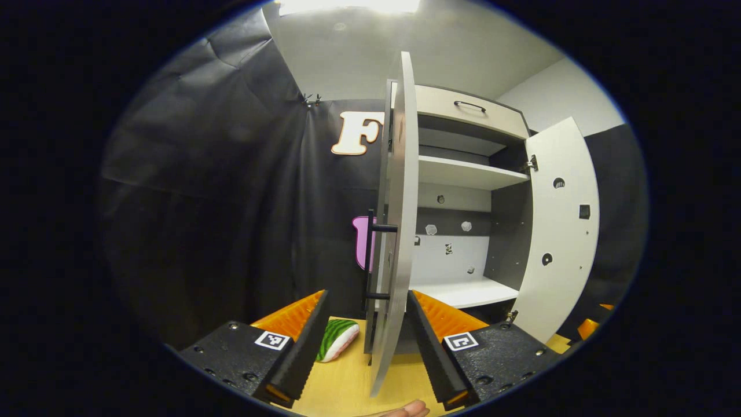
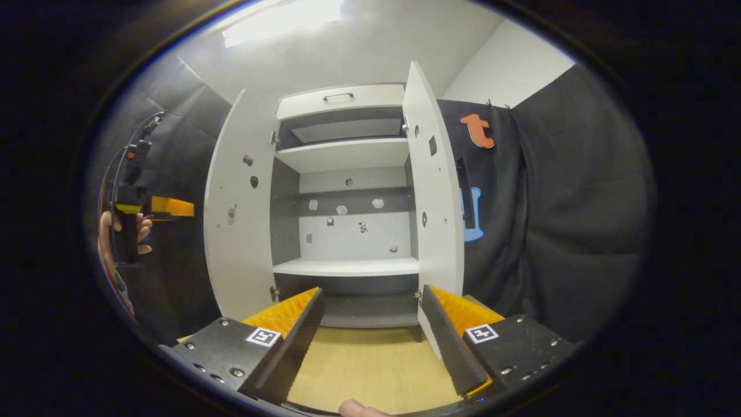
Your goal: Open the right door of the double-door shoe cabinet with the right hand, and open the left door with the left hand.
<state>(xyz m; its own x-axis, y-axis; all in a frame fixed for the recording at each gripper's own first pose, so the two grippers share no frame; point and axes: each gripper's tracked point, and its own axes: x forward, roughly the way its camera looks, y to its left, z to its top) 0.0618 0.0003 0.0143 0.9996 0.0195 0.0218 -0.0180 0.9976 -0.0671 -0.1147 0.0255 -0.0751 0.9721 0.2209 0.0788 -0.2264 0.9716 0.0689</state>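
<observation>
The white shoe cabinet (image 2: 347, 156) stands with both doors swung out, and its shelves are bare. In the left gripper view I see the left door (image 1: 399, 191) edge-on, its black bar handle (image 1: 370, 260) on the outer face. My left gripper (image 1: 367, 295) is open, and the door's edge runs between its spread fingers without touching either. The right door (image 1: 561, 231) hangs open farther off. In the right gripper view the left door (image 2: 237, 220) and right door (image 2: 434, 202) flank the cabinet. My right gripper (image 2: 371, 289) is open and holds nothing, back from the cabinet.
A green-striped, watermelon-like toy (image 1: 338, 339) lies on the wooden floor (image 2: 370, 359) left of the left door. A hand holds the left gripper (image 2: 150, 208) at the far left of the right gripper view. A drawer with a handle (image 2: 338, 97) tops the cabinet. Black cloth walls both sides.
</observation>
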